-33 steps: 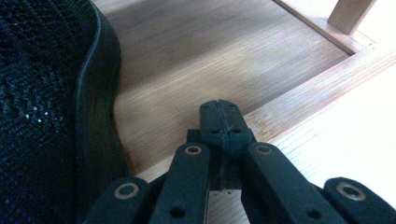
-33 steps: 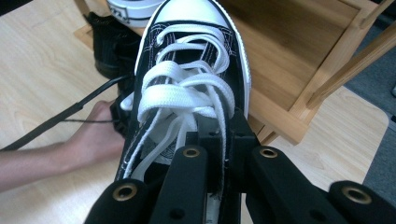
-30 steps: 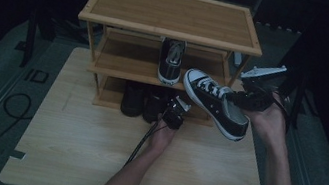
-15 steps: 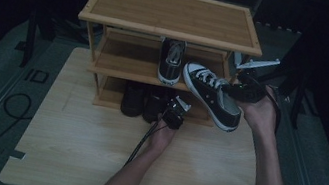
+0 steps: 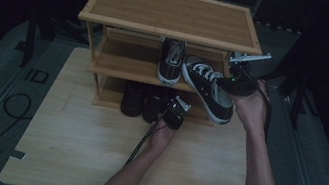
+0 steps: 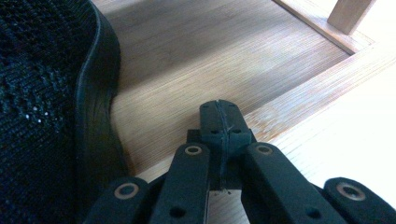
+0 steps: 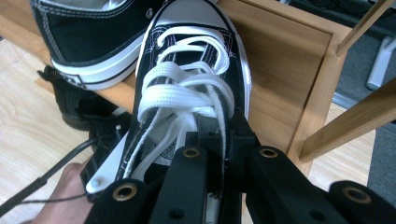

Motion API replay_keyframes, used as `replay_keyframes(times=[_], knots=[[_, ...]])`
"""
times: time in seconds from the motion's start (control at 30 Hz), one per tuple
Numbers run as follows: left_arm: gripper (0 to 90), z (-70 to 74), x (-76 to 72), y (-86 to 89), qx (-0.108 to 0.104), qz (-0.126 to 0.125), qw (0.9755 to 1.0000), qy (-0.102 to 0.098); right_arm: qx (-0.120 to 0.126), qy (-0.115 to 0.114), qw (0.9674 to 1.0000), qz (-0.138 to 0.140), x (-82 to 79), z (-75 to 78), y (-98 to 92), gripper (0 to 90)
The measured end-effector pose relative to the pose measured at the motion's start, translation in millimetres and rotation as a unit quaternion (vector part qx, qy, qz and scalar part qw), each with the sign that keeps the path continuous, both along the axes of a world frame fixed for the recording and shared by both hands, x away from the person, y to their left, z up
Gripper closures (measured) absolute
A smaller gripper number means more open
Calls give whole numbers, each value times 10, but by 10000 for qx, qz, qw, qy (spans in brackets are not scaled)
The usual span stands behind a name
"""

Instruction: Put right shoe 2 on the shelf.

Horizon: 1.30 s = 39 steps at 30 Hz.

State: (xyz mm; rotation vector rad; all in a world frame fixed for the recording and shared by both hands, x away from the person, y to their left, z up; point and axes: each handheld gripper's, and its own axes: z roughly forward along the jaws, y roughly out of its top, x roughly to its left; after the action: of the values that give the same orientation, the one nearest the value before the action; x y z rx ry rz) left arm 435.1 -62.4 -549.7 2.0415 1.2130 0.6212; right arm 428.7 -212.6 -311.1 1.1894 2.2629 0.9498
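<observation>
On the pale wooden table [image 5: 65, 157] stands a three-level bamboo shoe rack [image 5: 171, 10], its top shelf bare. A black-and-white sneaker [image 5: 170, 62] already sits on the middle shelf, heel toward the person, and a pair of dark shoes [image 5: 143, 101] occupies the bottom level. A black cable [image 5: 3, 106] loops across the grey floor left of the table.

The right gripper [image 5: 235, 84] is clenched on the collar of a second low-top sneaker [image 5: 208, 89] and carries it in the air at the right front of the rack, toe pointing in toward the middle shelf, just beside the parked shoe. In the right gripper view the held sneaker [image 7: 187, 93] shows black canvas, a white rubber toe cap, white sole edging and loosely crossed white laces; its toe lies over the shelf's front edge, with the shelved shoe [image 7: 88, 37] close on one side and the rack's upright post [image 7: 322, 98] on the other.

The left gripper [image 5: 175, 113] rests low at the front of the bottom level, jaws pressed together on nothing. In the left gripper view its closed tips [image 6: 219, 123] lie on the bottom board, right beside the black mesh shoe [image 6: 42, 107].
</observation>
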Motion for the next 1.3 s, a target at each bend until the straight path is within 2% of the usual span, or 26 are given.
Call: replay_keyframes(times=[0.43, 0.73, 1.3], knots=[[900, -1, -2, -3, -6, 20, 10000, 4, 170, -126, 9993, -322, 31, -7, 35, 879], [900, 0, -2, -3, -8, 20, 10000, 9, 138, -187, 9985, -501, 76, -64, 114, 879], [900, 1, -3, -5, -1, 27, 10000, 10, 239, -249, 9974, -637, 99, -83, 165, 873]])
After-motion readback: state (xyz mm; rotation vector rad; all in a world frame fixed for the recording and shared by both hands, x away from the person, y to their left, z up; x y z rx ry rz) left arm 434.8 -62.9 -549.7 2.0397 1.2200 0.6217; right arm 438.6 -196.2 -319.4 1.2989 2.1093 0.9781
